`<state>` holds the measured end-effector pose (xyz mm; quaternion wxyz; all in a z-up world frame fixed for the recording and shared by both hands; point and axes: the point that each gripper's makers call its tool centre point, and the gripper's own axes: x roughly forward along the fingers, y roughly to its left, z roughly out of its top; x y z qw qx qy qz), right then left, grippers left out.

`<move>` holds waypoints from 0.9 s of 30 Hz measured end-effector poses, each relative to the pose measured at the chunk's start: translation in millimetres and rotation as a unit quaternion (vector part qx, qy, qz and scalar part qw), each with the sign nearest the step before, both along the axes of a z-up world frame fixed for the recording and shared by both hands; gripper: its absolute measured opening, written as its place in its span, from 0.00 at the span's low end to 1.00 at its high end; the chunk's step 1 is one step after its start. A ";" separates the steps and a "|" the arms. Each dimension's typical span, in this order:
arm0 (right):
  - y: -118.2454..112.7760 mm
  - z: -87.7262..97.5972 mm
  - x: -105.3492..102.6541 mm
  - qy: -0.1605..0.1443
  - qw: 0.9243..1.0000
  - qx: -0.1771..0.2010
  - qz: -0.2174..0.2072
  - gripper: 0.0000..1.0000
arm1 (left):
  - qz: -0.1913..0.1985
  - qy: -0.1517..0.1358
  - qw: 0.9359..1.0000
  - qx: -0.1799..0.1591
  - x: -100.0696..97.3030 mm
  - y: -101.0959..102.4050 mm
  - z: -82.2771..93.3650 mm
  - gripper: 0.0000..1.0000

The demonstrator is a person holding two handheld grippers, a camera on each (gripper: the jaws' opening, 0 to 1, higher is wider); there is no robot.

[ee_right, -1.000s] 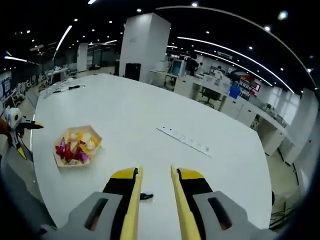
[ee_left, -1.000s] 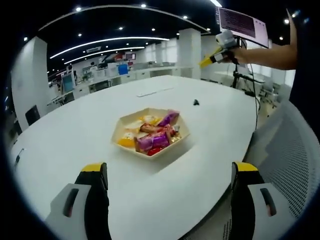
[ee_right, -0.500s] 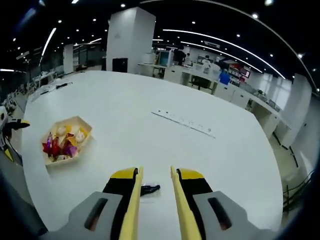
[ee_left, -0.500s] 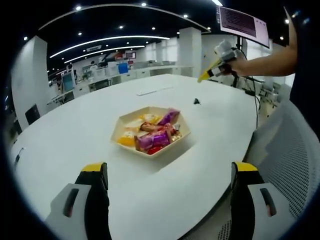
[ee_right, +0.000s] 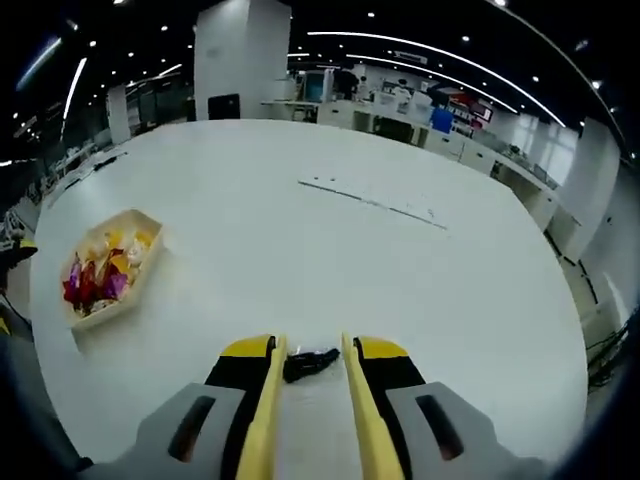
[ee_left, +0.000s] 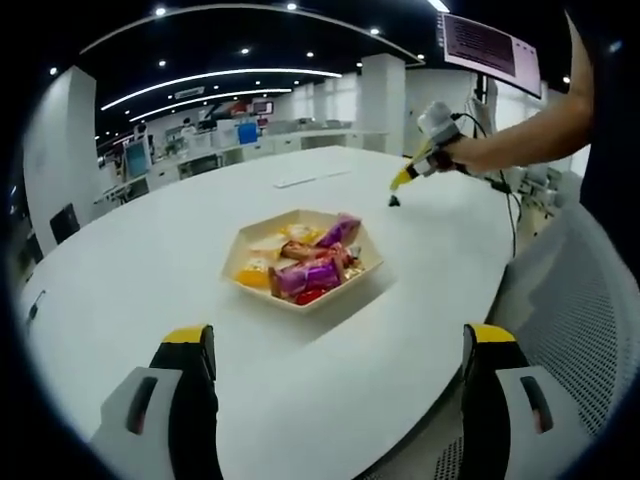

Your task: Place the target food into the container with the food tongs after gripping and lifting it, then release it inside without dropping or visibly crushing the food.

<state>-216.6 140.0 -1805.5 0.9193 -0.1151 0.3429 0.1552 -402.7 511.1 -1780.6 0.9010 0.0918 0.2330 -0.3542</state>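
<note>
A beige hexagonal tray (ee_left: 362,273) of wrapped snacks in purple, red and yellow sits mid-table in the left gripper view. My left gripper (ee_left: 338,342) hovers just before the tray, jaws wide apart and empty. Farther right, a hand holds my right gripper (ee_left: 404,180) low over a small black object (ee_left: 393,201). In the right gripper view my right gripper (ee_right: 309,346) keeps a narrow gap. The black object (ee_right: 310,363) lies on the table between its tips, untouched by them. The tray (ee_right: 134,288) is far off to the left.
The big white oval table (ee_right: 400,280) carries a long thin white strip (ee_right: 375,201) farther out. A grey mesh chair (ee_left: 585,300) stands at the table's right edge. Office desks and a pillar (ee_right: 238,60) lie beyond the table.
My right gripper has come down and forward over the table, and the black object now sits between its tips. The left gripper and the tray have stayed put.
</note>
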 end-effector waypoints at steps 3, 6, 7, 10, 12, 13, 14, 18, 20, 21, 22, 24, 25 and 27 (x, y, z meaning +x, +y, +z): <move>-0.9 -5.7 -1.0 0.007 1.000 -0.006 -0.002 0.30 | -0.001 0.001 1.000 0.002 -0.3 0.2 -1.3 0.99; 0.0 -9.7 -2.5 0.014 1.000 -0.009 -0.003 0.30 | -0.003 0.001 1.000 0.005 -0.7 0.1 -2.2 0.99; -0.2 -12.2 -2.6 0.016 1.000 -0.011 -0.003 0.30 | -0.003 0.002 1.000 0.004 -0.8 0.1 -2.5 0.99; -0.3 -22.2 -5.6 0.024 1.000 -0.015 -0.004 0.30 | -0.002 0.003 1.000 0.004 -0.8 0.4 -2.6 0.99; -1.4 -21.1 -10.0 0.027 1.000 -0.005 -0.011 0.30 | -0.001 0.001 1.000 0.005 -0.2 1.0 -1.9 0.99; -0.9 -20.4 -11.4 0.026 1.000 -0.005 -0.010 0.30 | 0.000 0.001 1.000 0.004 -0.2 1.1 -1.8 0.99; -0.4 -19.8 -13.5 0.028 1.000 -0.006 -0.006 0.29 | 0.000 0.003 1.000 0.004 -0.3 1.6 -2.4 0.99; 2.3 -20.6 -18.4 0.041 0.999 0.000 0.022 0.28 | 0.000 0.002 1.000 0.004 -0.1 1.6 -1.8 0.99; 6.3 -21.8 -24.4 0.059 0.997 0.014 0.041 0.28 | -0.001 0.002 1.000 0.006 -0.4 1.7 -2.3 0.99; 8.6 -21.9 -29.5 0.066 0.996 0.009 0.067 0.28 | 0.000 0.001 1.000 0.004 -0.1 1.9 -2.0 0.99; 9.2 -22.0 -31.1 0.068 0.995 0.007 0.074 0.28 | 0.001 0.001 1.000 0.004 0.2 2.4 -2.1 0.99; 10.3 -21.7 -38.5 0.080 0.993 0.006 0.091 0.27 | 0.003 0.000 1.000 0.004 0.4 2.8 -1.2 0.99; 13.0 -21.9 -43.2 0.087 0.990 0.005 0.110 0.28 | 0.003 0.000 1.000 0.003 0.5 2.6 -0.7 0.99; 10.8 -21.0 -43.7 0.084 0.991 -0.003 0.108 0.28 | 0.003 0.000 1.000 0.005 0.4 2.8 -1.3 0.98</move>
